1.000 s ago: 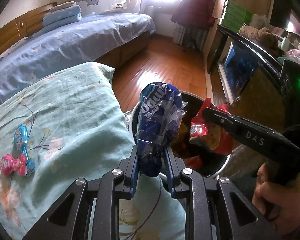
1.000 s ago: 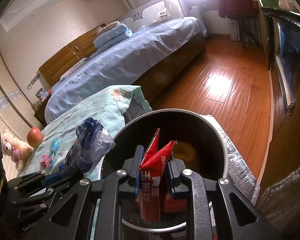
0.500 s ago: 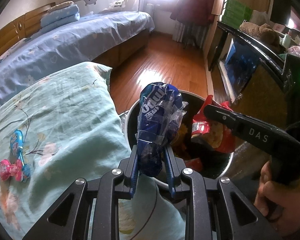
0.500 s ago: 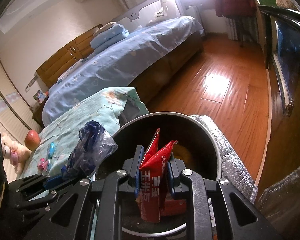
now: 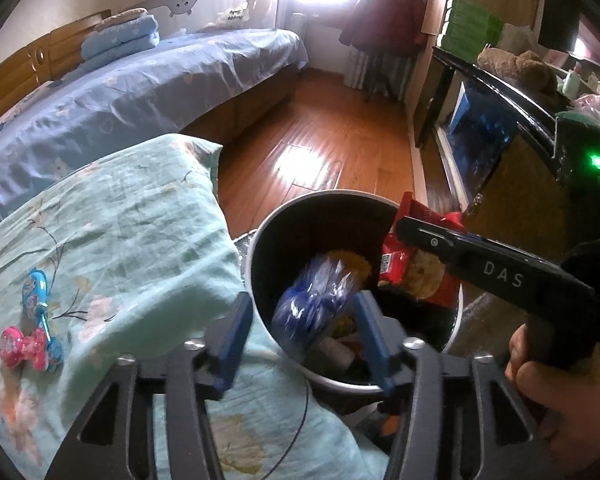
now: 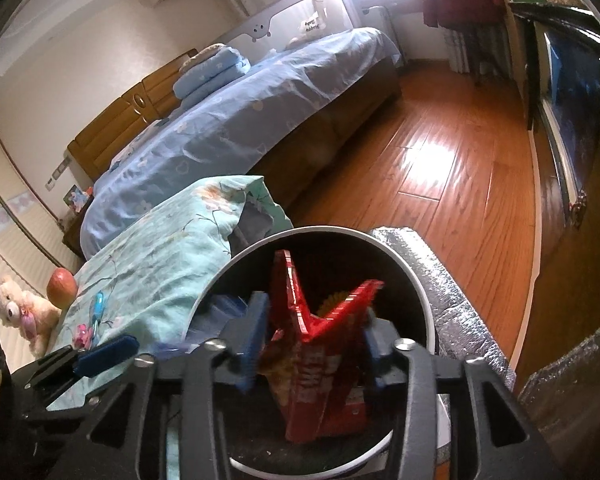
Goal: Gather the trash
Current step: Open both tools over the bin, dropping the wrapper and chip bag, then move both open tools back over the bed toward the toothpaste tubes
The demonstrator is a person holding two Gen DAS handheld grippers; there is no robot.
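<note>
Both jaws have just been opening. The left hand-held gripper (image 5: 300,320) stands open, the blue wrapper (image 5: 314,312) loose between, inside the bin (image 5: 256,256) rim. The right hand-held gripper (image 6: 314,336) is open around the red bag (image 6: 320,364), over the bin beside the bed (image 5: 120,248) edge.

Crinkled glossy plastic of a blue wrapper (image 5: 316,304) and a red foil packet (image 6: 320,364) above a smooth bin (image 5: 260,248) (matt black inside), beside soft floral cloth (image 5: 120,220); polished wooden floor (image 5: 332,140) ahead, matt black gripper frames.
</note>
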